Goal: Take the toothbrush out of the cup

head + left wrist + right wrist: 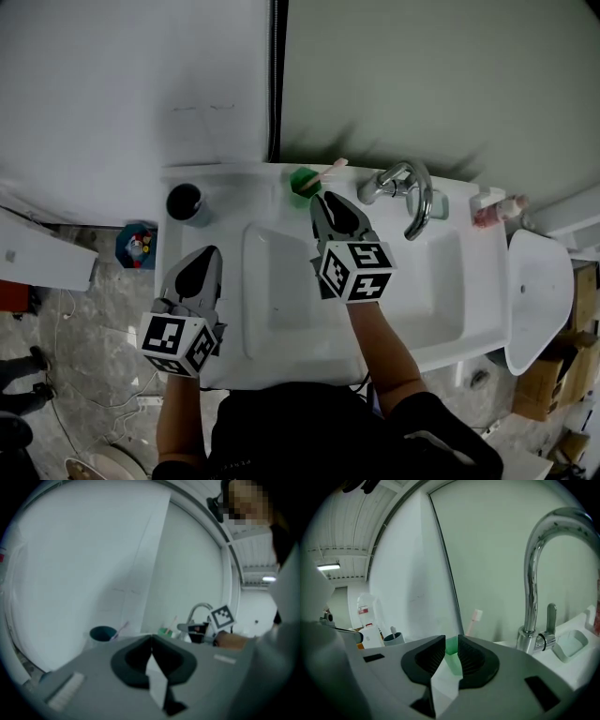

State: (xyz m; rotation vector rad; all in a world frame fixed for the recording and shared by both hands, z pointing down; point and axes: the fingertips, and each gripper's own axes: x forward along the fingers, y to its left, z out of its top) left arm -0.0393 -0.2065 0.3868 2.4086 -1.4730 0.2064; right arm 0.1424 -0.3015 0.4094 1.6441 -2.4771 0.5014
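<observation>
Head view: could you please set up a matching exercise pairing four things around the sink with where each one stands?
Things:
1. green cup
2. dark cup
3. faucet
4. pink bottle

Places:
A. at the right end of the counter
B. at the counter's back left corner
C. just beyond the tips of the right gripper
D. arching over the basin

Pairs: 1-C, 2-B, 3-D, 4-A.
</observation>
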